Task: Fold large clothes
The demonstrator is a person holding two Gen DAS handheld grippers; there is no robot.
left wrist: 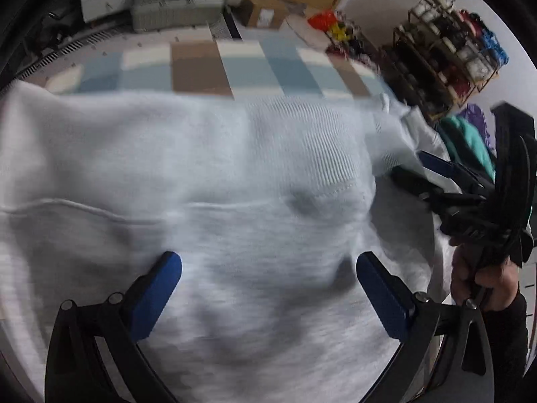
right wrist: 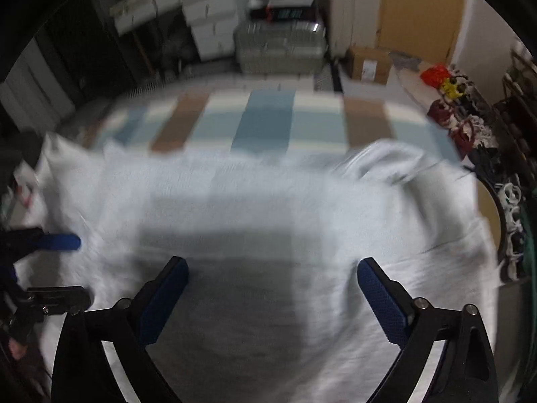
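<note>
- Pale grey-white knit fabric fills the left wrist view: a large garment (left wrist: 235, 174) lies spread over a surface covered with a checked cloth (left wrist: 201, 67) in blue, cream and brown squares.
- A ribbed band and a stitched seam cross the garment's middle, and a crumpled part lies bunched toward its far right edge.
- The left tongs (left wrist: 268, 288) stand wide apart above the garment with nothing between their blue pads (left wrist: 157, 295); whether the tips touch the fabric is not clear through the blur.
- At the right edge, a hand (left wrist: 480, 278) in a dark sleeve grips the handle of the right tongs (left wrist: 426, 171), whose fingers point toward the garment's bunched right side; from this angle their opening cannot be told.
- A shelf rack (left wrist: 446, 47) of mixed items stands in the far right background, and a cardboard box (left wrist: 265, 11) sits beyond the checked cloth.
- From the right wrist view, the same garment (right wrist: 268, 201) covers the near part of the checked cloth (right wrist: 265, 124), with a raised fold at its far right.
- The right tongs (right wrist: 272, 292) are spread wide over the fabric, empty.
- The left tongs (right wrist: 60, 262) enter from the left edge, one blue-padded finger over the garment's left part and a dark finger below it, apart.
</note>
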